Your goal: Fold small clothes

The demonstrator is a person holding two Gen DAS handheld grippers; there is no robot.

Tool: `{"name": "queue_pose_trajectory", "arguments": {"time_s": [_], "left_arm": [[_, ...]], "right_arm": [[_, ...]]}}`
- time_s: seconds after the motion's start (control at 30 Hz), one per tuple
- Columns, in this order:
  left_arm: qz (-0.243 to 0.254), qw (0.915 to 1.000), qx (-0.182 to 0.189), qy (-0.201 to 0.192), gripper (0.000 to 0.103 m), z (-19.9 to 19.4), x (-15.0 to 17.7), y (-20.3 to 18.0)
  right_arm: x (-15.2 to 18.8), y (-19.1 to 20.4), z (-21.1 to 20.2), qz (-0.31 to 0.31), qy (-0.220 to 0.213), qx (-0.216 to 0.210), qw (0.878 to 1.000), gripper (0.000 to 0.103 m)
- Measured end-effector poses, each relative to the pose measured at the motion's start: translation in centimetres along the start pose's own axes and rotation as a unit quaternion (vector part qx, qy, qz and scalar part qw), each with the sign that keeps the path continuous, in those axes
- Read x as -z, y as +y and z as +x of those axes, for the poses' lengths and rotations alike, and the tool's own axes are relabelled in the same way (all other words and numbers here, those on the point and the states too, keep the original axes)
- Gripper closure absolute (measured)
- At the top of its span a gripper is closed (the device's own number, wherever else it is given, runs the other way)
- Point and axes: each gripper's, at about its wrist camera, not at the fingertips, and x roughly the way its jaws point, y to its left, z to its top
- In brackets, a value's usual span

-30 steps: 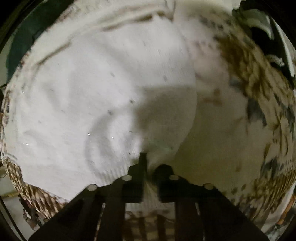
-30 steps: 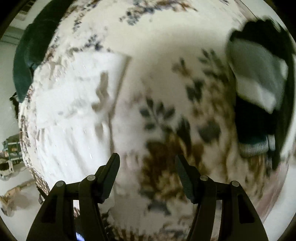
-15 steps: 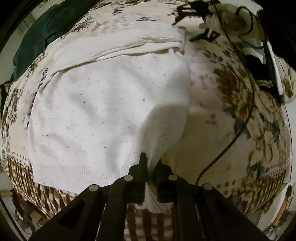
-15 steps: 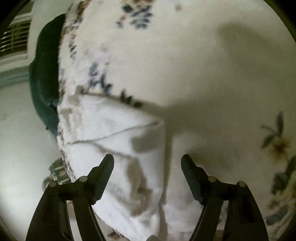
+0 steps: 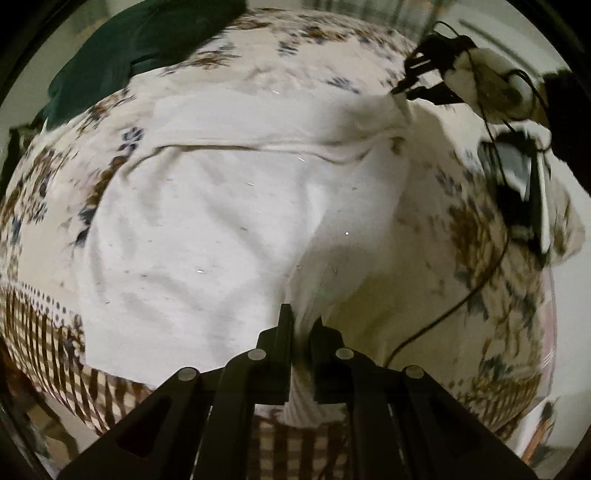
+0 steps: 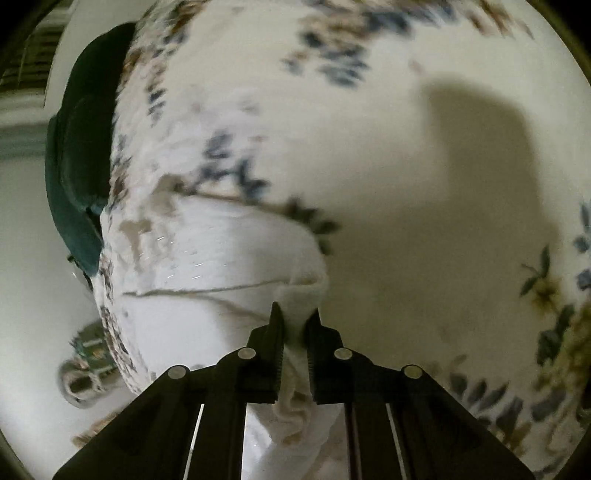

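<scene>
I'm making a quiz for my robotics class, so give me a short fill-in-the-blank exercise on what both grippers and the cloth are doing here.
1. The left gripper is shut on the ____ garment.
2. The right gripper pinches the same garment's ____.
3. The garment lies on a ____-patterned cloth.
4. A dark ____ fabric lies at the far edge.

Missing words: white; edge; floral; green

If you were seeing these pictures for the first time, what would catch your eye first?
A white knit garment spreads across the floral tablecloth, filling the left wrist view. The left tongs pinch its near edge; the right tongs are closing on its far corner. A dark green cloth lies at the table's far-left edge.
</scene>
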Motion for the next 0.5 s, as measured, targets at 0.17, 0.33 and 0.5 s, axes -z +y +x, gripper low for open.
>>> {"name": "queue_pose_trajectory", "arguments": {"time_s": [0.17,0.33,0.5], "left_arm": [[-0.076,0.9967,0.03,-0.005,0.098,-1.7,-1.4,6.9],[-0.141,0.9892,0.039,-0.01,0.098,-2.4,-1.8,14.6],[-0.187,0.9812,0.047,0.005,0.098,-0.9,-0.4,21.0]], "right_arm": [[1.0,10.2,-2.1,-0.071,-0.005,0.036,0.997,0.092],[1.9,21.5,0.6,-0.119,0.003,0.073,0.99,0.093],[2.8,32.0,7.6,-0.158,0.011,0.113,0.981,0.093]]}}
